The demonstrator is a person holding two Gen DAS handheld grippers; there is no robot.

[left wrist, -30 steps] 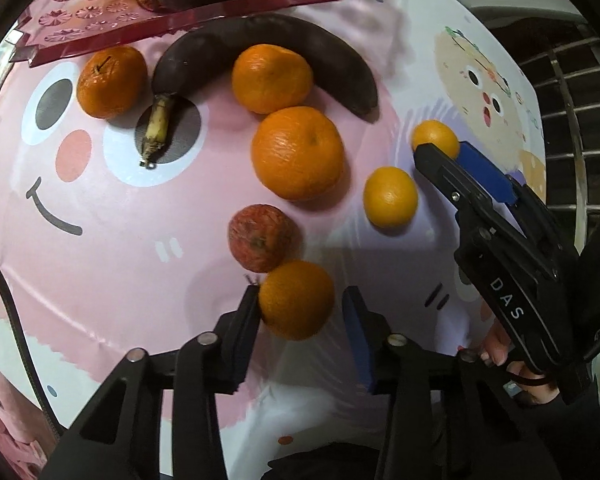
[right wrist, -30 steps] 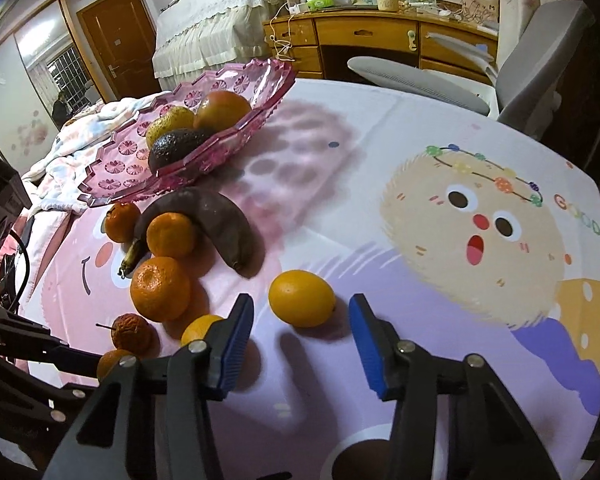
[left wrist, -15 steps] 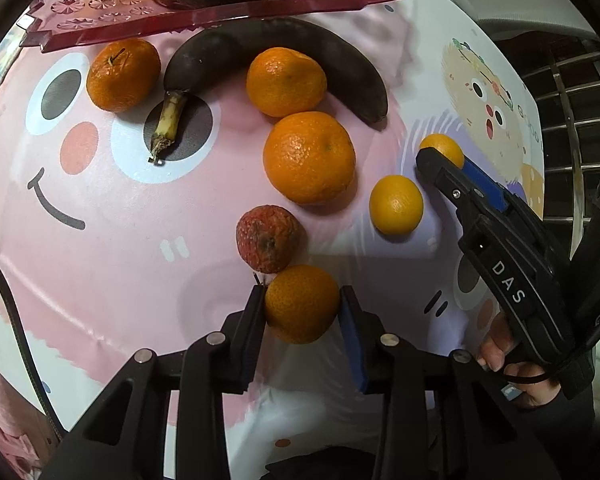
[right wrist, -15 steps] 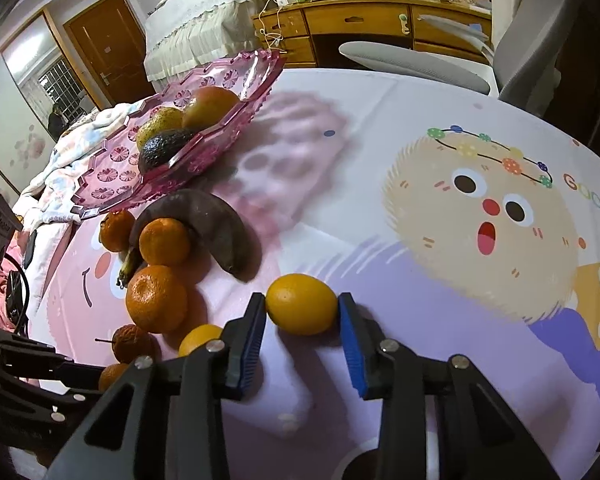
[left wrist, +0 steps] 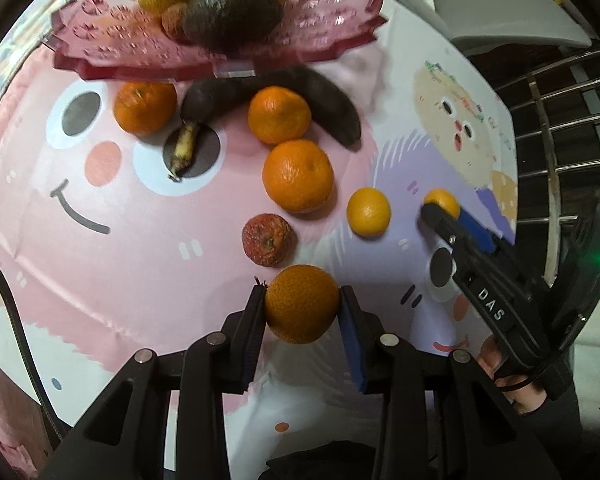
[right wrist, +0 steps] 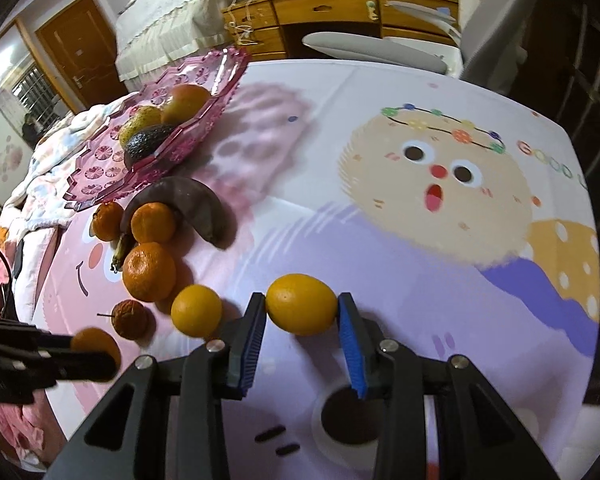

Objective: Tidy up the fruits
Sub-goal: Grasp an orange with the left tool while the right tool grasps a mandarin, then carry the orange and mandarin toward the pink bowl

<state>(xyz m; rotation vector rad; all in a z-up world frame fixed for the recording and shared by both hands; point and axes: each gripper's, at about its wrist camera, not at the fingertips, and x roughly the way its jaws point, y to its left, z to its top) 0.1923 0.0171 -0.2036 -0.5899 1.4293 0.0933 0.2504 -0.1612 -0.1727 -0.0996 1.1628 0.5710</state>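
Observation:
My left gripper (left wrist: 302, 307) is shut on a small orange tangerine (left wrist: 301, 309), raised a little off the cartoon tablecloth. My right gripper (right wrist: 301, 309) is shut on a smooth yellow-orange citrus (right wrist: 301, 309) low over the cloth; that gripper (left wrist: 446, 212) shows at the right of the left wrist view too, with the citrus (left wrist: 444, 200) at its tip. The pink glass fruit dish (left wrist: 112, 48) at the far side holds an avocado (left wrist: 232, 20) and other fruit. Loose on the cloth lie a blackened banana (left wrist: 332, 108), three tangerines, a wrinkled reddish fruit (left wrist: 268, 239) and a yellow citrus (left wrist: 369, 212).
The cloth-covered table (right wrist: 380, 216) ends at the right near a metal rack (left wrist: 552, 120). A grey chair (right wrist: 384, 50) and a wooden desk (right wrist: 332, 8) stand beyond the far edge. A black cable (left wrist: 8, 300) trails at the left. A hand (left wrist: 516, 384) holds the right gripper.
Both grippers closed on their fruit. The left one then rose with its tangerine, away from the wrinkled fruit. The right one closed around the yellow-orange citrus and shifted slightly.

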